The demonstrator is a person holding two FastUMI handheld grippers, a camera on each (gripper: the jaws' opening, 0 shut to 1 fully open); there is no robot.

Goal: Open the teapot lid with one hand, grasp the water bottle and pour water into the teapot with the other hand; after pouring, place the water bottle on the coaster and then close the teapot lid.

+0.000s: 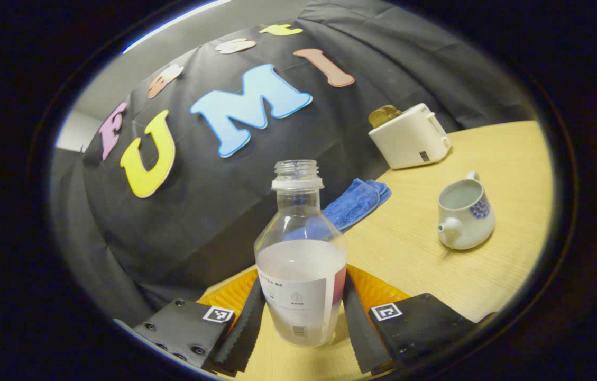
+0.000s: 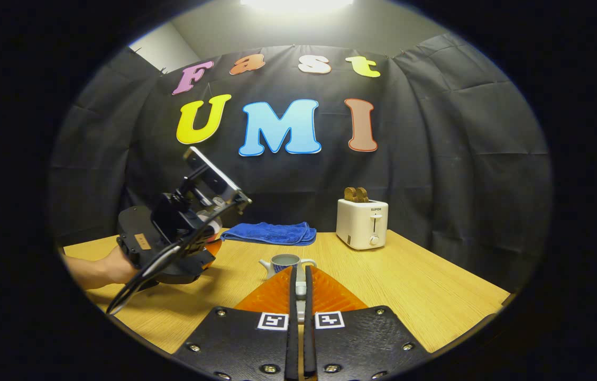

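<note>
Bottle [image 1: 301, 264] sits between the fingers of the left gripper [image 1: 303, 283], which look clamped on its lower sides. It is cap off, neck up and roughly half full of water. Kept upright so nothing spills; the grip is low on the body (leaves the mouth free for tipping).

Teapot [image 1: 467, 222] stands on the table [image 1: 409, 254] at 3 o'clock from the bottle, spout toward the camera, mouth open with no lid on it. Can't tell if there's water inside.

Right gripper [image 2: 301, 269] has its fingers nearly together, pinching a small pale piece, the lid [image 2: 301, 288] I'd judge, held off the pot so the mouth is clear.

This fits either just before the pour or just after it. The water level alone won't settle that.

Toaster [image 1: 409, 137] is at 1 o'clock, with a blue cloth [image 1: 359, 203] nearer the bottle.
</note>
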